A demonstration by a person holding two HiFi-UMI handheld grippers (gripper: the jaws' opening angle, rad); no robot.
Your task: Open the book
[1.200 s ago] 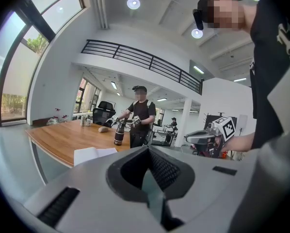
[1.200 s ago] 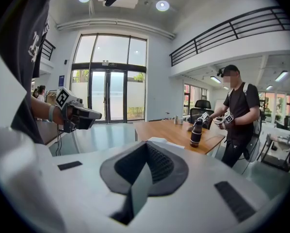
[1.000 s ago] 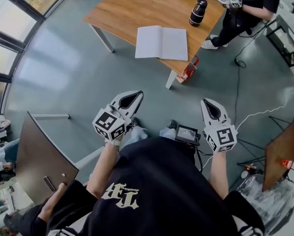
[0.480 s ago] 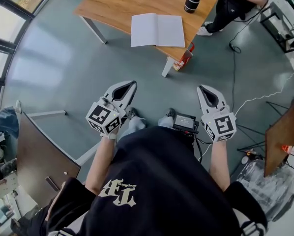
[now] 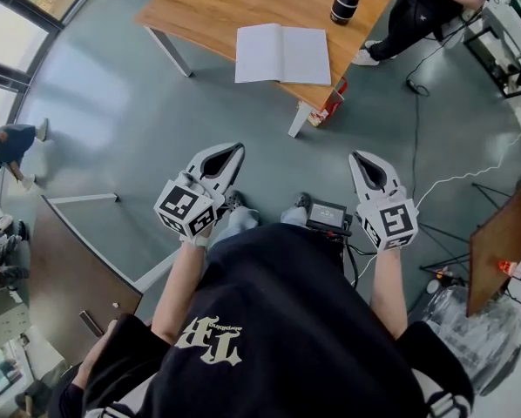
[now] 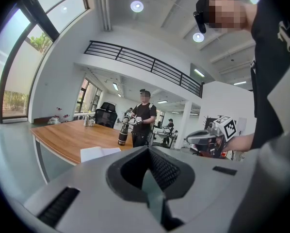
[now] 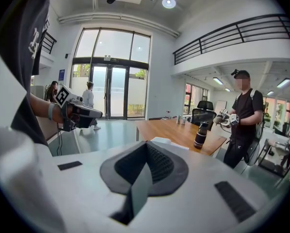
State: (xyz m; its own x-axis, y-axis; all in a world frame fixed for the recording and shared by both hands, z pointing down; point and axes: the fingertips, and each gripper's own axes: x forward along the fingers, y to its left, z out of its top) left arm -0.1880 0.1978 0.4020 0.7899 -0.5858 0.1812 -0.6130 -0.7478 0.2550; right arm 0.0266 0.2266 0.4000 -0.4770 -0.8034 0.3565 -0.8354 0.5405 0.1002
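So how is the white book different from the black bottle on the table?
The book is white and lies flat and open, while the bottle is black and stands upright. The book is wide and thin, the bottle tall and round. The book sits at the table's near edge, the bottle farther back. Both rest on the wooden table.

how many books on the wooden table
1: the book lies open by the table's near edge, left of the dark bottle. More may lie at the table's far end, out of the head view.
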